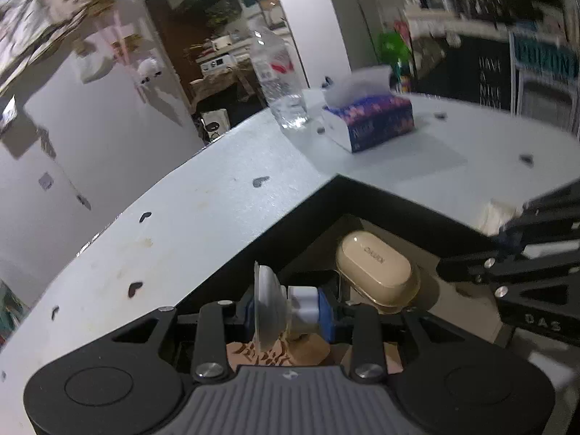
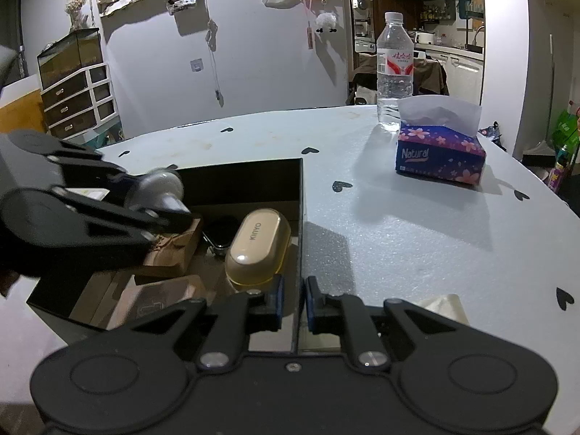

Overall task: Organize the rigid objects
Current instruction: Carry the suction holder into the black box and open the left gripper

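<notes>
The left tool (image 1: 288,310) clamps a clear suction cup (image 1: 268,311) with a white knob above the black box (image 2: 301,195), low at 6 o'clock in its own view. In the right wrist view it blurs at 9 o'clock, the cup hard to read. The right tool (image 2: 293,302) pinches the box's right wall, jaws narrow. Inside the box lies a beige case (image 2: 255,250); a dark item at its 10 o'clock is half hidden, brown cartons partly covered. On the desk (image 2: 398,239), bottle (image 2: 394,69) and tissue box (image 2: 440,154) stand toward 1 o'clock.
</notes>
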The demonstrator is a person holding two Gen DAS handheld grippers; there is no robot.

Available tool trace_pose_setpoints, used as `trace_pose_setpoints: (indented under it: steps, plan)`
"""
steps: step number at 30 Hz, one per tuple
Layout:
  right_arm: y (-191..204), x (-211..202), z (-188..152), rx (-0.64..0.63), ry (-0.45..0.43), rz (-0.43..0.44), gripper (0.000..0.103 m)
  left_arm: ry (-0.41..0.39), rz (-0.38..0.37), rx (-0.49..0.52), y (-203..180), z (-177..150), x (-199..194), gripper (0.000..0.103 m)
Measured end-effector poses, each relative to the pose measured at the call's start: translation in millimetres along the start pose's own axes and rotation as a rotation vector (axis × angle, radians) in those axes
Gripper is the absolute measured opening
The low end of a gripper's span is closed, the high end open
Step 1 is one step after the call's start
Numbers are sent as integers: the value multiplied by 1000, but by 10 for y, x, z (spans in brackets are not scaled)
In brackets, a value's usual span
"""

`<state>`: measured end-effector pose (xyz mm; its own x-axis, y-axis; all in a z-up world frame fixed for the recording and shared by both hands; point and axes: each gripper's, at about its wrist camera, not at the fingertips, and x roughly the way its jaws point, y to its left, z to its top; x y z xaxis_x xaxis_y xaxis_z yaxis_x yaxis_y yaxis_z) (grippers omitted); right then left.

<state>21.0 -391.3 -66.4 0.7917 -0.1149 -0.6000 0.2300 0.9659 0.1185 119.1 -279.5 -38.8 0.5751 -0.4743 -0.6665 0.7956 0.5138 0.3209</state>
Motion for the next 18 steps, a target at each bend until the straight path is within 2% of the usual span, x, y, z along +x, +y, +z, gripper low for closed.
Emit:
trace_pose_setpoints:
  steps: [5,7,11,14,18]
  plan:
    - [-10,-4,2,3,-1,5,13,43,-65,5,-85,22,143,36]
    - [-14,-5,2,3,-1,6,13,49,-66,1,-104,21,157,37]
    - [-15,-6,2,4,-1,6,13,57,-82,-23,-93,-5,151,53]
    - [-14,-9,3,5,-2,6,14,57,-109,-42,-70,-34,110,58]
    - [-15,-9,3,4,-1,6,13,56,-140,-72,-37,-76,48,59]
